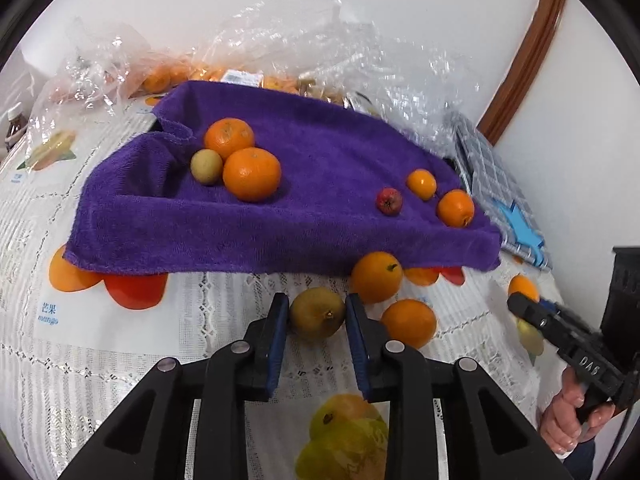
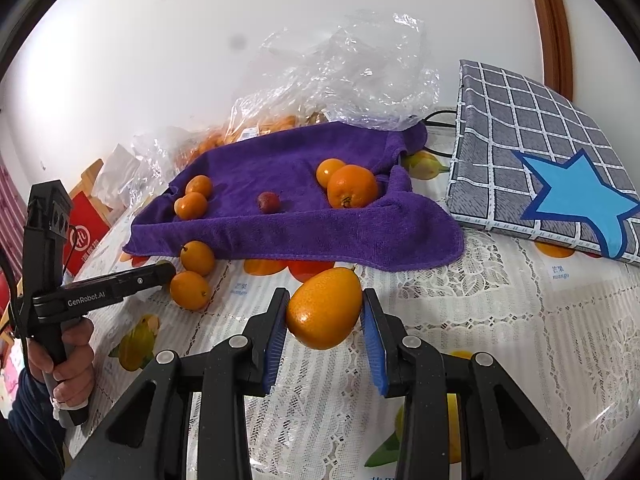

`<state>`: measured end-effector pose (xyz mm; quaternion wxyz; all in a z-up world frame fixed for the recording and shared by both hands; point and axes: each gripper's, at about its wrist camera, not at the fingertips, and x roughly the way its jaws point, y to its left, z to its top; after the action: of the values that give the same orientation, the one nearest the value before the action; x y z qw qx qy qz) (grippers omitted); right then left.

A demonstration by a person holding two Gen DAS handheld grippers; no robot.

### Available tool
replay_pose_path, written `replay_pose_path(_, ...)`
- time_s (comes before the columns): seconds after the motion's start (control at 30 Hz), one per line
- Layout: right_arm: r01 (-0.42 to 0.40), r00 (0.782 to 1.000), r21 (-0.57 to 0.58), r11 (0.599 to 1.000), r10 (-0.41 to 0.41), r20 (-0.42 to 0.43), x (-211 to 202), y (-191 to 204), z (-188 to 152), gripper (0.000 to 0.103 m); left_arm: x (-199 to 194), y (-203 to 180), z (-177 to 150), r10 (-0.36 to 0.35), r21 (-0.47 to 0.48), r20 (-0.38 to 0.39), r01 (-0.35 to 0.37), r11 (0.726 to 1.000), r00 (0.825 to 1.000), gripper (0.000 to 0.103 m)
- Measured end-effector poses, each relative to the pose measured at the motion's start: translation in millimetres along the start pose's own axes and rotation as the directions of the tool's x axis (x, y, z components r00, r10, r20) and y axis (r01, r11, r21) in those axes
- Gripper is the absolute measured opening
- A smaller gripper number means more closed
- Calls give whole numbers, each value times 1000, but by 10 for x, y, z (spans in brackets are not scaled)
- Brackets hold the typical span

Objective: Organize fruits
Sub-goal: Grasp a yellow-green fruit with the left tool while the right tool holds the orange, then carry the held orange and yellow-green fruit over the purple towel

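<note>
My left gripper (image 1: 317, 308) is shut on a small green-brown fruit (image 1: 317, 312) low over the lace tablecloth (image 1: 120, 360). Two oranges (image 1: 376, 278) (image 1: 408, 322) lie just right of it. My right gripper (image 2: 325, 310) is shut on an oval orange fruit (image 2: 324, 314), lifted a little off the cloth. A purple towel (image 1: 320, 220) behind holds two big oranges (image 1: 252, 174), a yellow-green fruit (image 1: 206, 166), a small red fruit (image 1: 389, 201) and two small oranges (image 1: 456, 208). In the right wrist view the left gripper (image 2: 162, 272) reaches in from the left beside two oranges (image 2: 190, 290).
Crumpled clear plastic bags (image 2: 348, 68) with more fruit lie behind the towel. A grey checked cushion with a blue star (image 2: 560, 184) rests at the right, against the wall. A red box (image 2: 86, 236) stands at the far left. The tablecloth carries printed fruit pictures.
</note>
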<state>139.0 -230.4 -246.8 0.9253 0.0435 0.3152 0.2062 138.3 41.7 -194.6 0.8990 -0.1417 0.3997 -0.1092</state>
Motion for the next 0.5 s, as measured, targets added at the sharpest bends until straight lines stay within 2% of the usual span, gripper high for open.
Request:
replay_pose_path(0.2,0,1000,-5,1000,0,12,-22,5,3,36,-143,26,-7,-4,-20,82,5,1000,997,27)
replay_pose_path(0.37,21,1000,-38,999,-20,23,-42,78,39,36,-336,51,30,65,-30,190,-61,998,980,27)
replay_pose_path(0.5,11,1000,-81,997,-9,30,-86,191,186,36,-433,189,102,71,-94,194,-53,994,978,27)
